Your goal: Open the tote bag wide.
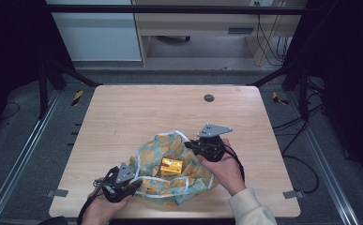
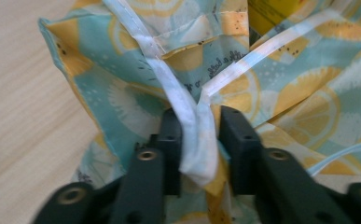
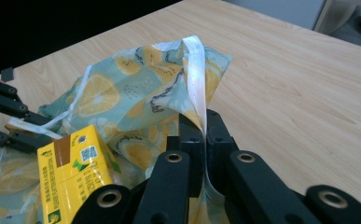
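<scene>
On the wooden table point(image 1: 123, 108), your left gripper point(image 2: 196, 140) and right gripper point(image 3: 205, 128) pinch the bag's white trim point(image 2: 173, 88) at seven and two o'clock, holding the lemon-print bag point(image 1: 170, 173) open around the yellow carton point(image 1: 171, 166).

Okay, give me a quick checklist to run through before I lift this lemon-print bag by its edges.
1. Right hand-held gripper clamped on the bag's white edge trim: ok.
2. Left hand-held gripper closed on the trim: trim sits between the jaws, firmness cannot tell.
3. Yellow carton sitting in the lemon-print bag: ok.
4. Bag mouth held open on both sides: ok.
5. Cables free of the bag: cannot tell.
</scene>
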`<move>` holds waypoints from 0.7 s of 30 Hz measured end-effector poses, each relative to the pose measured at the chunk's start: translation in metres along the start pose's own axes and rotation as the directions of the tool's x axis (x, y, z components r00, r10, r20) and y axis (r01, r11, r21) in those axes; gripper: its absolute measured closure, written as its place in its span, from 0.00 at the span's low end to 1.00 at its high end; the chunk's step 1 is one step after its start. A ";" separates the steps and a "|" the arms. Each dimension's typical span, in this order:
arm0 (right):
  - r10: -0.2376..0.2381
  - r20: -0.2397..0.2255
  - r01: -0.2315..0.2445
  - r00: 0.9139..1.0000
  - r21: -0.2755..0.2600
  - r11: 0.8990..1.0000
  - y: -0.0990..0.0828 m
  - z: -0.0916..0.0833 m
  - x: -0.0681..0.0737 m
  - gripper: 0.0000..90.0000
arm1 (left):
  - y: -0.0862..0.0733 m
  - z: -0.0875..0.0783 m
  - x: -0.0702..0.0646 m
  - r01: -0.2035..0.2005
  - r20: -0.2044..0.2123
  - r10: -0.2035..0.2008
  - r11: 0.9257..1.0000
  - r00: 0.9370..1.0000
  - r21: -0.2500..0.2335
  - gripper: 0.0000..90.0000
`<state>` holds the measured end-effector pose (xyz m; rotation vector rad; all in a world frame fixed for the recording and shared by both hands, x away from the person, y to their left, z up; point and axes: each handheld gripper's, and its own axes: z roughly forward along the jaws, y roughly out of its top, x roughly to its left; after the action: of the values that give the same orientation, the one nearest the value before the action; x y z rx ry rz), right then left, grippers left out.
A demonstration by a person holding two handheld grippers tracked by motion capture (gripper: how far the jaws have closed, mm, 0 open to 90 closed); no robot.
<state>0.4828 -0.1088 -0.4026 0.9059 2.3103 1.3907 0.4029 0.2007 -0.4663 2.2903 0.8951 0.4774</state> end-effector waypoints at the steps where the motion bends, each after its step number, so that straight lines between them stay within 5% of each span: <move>1: 0.000 0.004 0.000 1.000 -0.002 1.000 0.001 0.000 -0.001 0.99 | 0.002 -0.001 0.001 -0.001 -0.007 0.001 1.000 1.000 -0.013 0.90; 4: 0.016 0.030 -0.015 0.999 -0.024 1.000 0.005 -0.006 -0.009 0.99 | 0.005 -0.008 0.006 -0.003 -0.035 0.001 0.999 0.999 -0.043 0.96; 8: 0.019 0.053 -0.018 0.998 -0.014 1.000 0.004 -0.007 -0.017 0.99 | 0.001 -0.008 0.009 0.007 -0.012 -0.008 1.000 1.000 -0.022 0.96; 13: 0.034 0.092 -0.041 0.995 0.075 0.996 -0.019 0.002 -0.032 0.99 | 0.001 -0.001 0.003 -0.032 -0.012 0.033 0.999 0.999 0.035 0.96; 21: 0.066 0.125 -0.087 0.990 0.167 0.982 -0.049 0.019 -0.050 0.99 | -0.001 0.003 0.005 -0.041 -0.016 0.042 0.997 0.999 0.064 0.98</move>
<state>0.5131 -0.1441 -0.4580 1.1082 2.3539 1.1443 0.4071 0.2034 -0.4688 2.3699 0.8842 0.4946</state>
